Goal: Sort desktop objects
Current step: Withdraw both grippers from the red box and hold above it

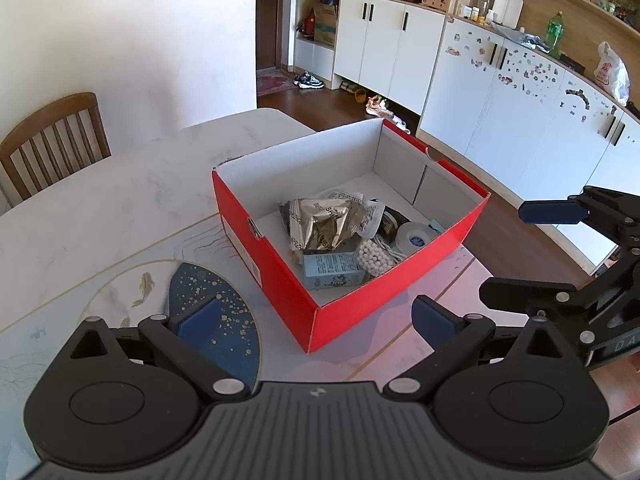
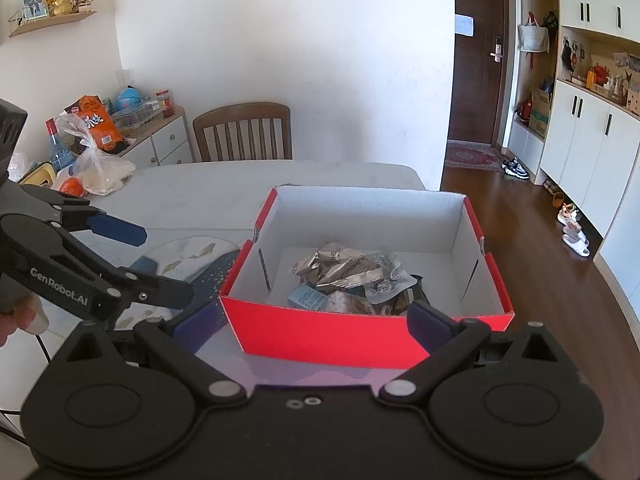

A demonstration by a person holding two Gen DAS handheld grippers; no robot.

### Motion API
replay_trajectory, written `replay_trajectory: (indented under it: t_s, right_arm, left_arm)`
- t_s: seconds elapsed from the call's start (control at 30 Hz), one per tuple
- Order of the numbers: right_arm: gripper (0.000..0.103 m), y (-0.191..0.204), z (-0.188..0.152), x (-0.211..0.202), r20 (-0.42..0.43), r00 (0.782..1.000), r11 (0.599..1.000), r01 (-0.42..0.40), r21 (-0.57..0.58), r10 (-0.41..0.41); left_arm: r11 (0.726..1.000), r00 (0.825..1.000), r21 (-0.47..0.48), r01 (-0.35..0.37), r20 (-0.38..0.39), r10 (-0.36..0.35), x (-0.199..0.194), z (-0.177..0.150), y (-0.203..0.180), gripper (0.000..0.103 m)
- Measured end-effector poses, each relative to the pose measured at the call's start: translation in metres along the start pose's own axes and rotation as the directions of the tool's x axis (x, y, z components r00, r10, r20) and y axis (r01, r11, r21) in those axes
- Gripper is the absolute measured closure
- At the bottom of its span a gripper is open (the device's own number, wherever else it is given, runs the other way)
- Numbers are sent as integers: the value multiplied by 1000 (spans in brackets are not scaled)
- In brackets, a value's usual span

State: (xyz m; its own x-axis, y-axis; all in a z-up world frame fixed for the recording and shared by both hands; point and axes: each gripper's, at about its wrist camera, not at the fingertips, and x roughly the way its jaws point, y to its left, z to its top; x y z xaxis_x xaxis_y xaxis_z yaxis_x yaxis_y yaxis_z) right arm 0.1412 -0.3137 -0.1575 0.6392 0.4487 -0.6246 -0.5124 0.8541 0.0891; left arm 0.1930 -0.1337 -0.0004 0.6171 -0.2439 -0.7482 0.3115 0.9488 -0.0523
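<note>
A red shoebox (image 1: pixel 272 272) with white inner walls stands open on the table, straight ahead in both wrist views (image 2: pixel 320 336). Inside lie a crumpled foil wrapper (image 1: pixel 324 224), a small light-blue carton (image 1: pixel 334 270), a bundle of white cotton swabs (image 1: pixel 376 258) and a roll of tape (image 1: pixel 416 234). My left gripper (image 1: pixel 316 316) is open and empty, just short of the box's near corner. My right gripper (image 2: pixel 316 320) is open and empty in front of the box's long red wall. Each gripper also shows in the other's view: the right gripper (image 1: pixel 532 254) and the left gripper (image 2: pixel 148 260).
The box rests on a pale placemat with a dark blue oval and fish (image 1: pixel 216 304) on a marble table (image 1: pixel 120 192). A wooden chair (image 2: pixel 244 132) stands behind the table. Bags and bottles crowd a side cabinet (image 2: pixel 96 136). White cabinets (image 1: pixel 500 100) line the right; the table edge drops to wooden floor.
</note>
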Motion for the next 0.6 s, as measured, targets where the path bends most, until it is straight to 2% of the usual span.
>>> replay_trajectory:
  t_s: [0.37, 0.6]
  right_arm:
    - [1, 3, -2, -2, 2, 1000, 1000, 6, 5, -6]
    - [1, 5, -3, -5, 2, 1000, 1000, 17, 16, -17]
  left_arm:
    - [1000, 999, 12, -21, 31, 21, -9, 0, -3, 1]
    - [1000, 1000, 16, -7, 24, 7, -10, -1, -5, 1]
